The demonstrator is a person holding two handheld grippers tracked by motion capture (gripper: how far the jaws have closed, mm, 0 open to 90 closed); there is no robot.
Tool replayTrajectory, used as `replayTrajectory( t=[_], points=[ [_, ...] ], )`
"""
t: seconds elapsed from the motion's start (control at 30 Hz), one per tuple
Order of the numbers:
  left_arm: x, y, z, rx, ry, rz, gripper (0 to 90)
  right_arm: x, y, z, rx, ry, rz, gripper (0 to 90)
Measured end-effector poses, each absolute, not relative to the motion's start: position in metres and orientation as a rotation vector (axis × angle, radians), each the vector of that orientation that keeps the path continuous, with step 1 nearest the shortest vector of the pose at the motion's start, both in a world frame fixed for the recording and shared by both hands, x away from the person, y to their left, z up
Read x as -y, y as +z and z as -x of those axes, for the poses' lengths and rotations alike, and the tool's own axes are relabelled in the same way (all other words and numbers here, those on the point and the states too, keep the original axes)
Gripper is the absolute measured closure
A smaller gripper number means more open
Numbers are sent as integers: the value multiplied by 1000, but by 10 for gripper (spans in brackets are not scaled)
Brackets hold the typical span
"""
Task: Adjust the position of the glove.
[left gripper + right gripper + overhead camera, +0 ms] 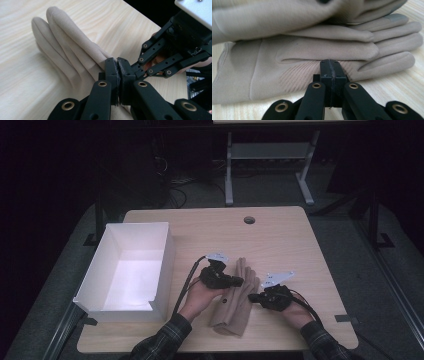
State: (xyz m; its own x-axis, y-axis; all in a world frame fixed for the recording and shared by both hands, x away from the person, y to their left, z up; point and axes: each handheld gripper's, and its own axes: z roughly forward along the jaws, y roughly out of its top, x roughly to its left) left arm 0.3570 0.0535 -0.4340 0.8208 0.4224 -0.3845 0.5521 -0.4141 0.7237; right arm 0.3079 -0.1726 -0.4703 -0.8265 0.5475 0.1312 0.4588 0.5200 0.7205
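A pair of beige gloves (235, 295) lies stacked near the front middle of the wooden table (280, 240). My left gripper (239, 281) reaches in from the left, and its jaws (117, 61) look shut on a fold of the upper glove (75, 47), whose fabric rises to the tips. In the right gripper view the upper glove (274, 17) hangs raised over the lower glove (312, 50). My right gripper (252, 297) comes in from the right. Its jaws (330, 61) are shut with nothing between them, the tips at the lower glove's near edge. The two grippers almost meet tip to tip.
A white open box (95, 275) stands at the table's left side. A round cable hole (249, 219) sits near the far edge. Bare wood lies to the right of the gloves and behind them. A metal frame stands on the floor beyond the table.
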Motion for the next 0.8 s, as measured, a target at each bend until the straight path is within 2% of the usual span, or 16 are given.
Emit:
replayTrajectory(
  t=[0.43, 0.57, 0.63, 0.73, 0.77, 0.8],
  points=[
    [-29, -450, -351, -692, -203, -2116, 868, 170, -471, -307, -2641, 1199, -875, 899],
    [-34, -445, -351, -688, -212, -2094, 798, 172, -470, -307, -2640, 1192, -868, 888],
    [-36, -437, -347, -667, -210, -2083, 796, 182, -466, -306, -2614, 1181, -900, 862],
    [-36, -435, -344, -653, -207, -2095, 856, 191, -465, -309, -2580, 1183, -935, 831],
    [-35, -436, -342, -649, -208, -2100, 856, 196, -464, -310, -2561, 1182, -960, 799],
    [-30, -440, -338, -644, -216, -2120, 886, 204, -463, -312, -2523, 1176, -997, 724]
  ],
)
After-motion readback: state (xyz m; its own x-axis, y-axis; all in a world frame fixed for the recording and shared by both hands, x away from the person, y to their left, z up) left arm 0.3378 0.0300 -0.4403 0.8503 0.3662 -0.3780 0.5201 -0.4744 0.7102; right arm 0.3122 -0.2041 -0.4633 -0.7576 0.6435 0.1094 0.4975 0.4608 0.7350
